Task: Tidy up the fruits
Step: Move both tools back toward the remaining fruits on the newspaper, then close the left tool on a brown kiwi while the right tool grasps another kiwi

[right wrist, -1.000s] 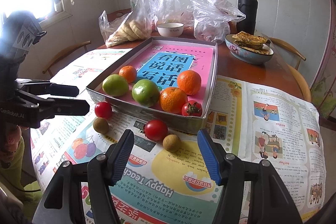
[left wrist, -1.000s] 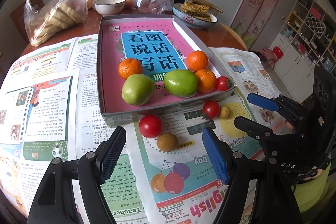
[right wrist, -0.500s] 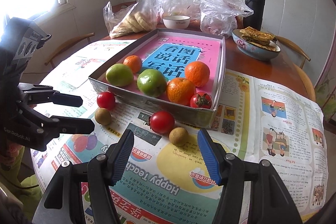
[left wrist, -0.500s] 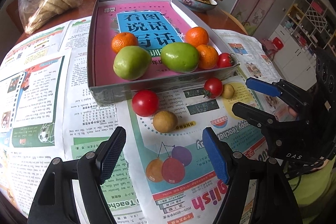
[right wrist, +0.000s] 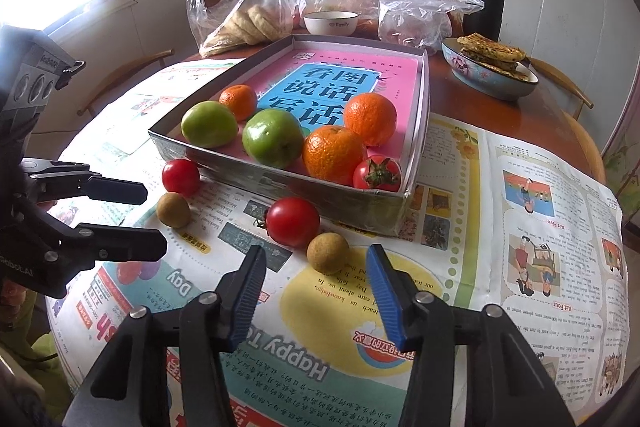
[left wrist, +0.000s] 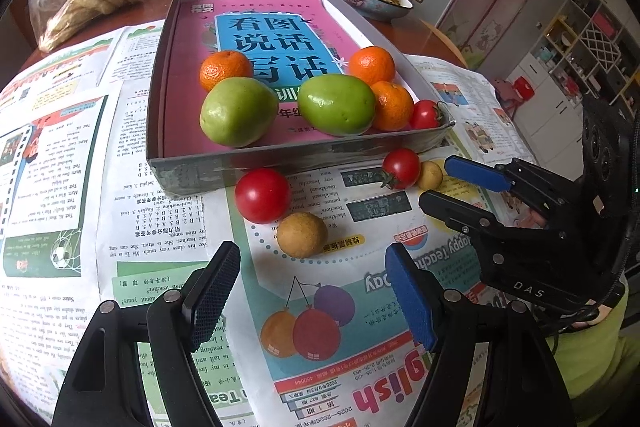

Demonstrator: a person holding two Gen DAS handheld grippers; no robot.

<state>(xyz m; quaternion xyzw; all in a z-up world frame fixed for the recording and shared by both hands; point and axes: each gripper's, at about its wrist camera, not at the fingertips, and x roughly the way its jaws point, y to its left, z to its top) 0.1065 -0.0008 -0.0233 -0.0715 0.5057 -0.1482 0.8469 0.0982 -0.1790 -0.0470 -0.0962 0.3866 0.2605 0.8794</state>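
The tray [right wrist: 404, 193] holds two green fruits [right wrist: 273, 138], three oranges [right wrist: 334, 155] and a tomato [right wrist: 377, 172]. Just in front of the tray, on newspaper [right wrist: 520, 211], lie two tomatoes [right wrist: 293, 222] and two brown fruits [right wrist: 328, 252]. The left gripper [left wrist: 312, 291] stands apart, empty; the right gripper [right wrist: 316, 291] is closing, nothing between its fingers yet

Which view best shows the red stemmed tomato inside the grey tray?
The right wrist view: the red stemmed tomato faces the camera, green calyx clear. The left wrist view shows it small, half hidden behind an orange mandarin.
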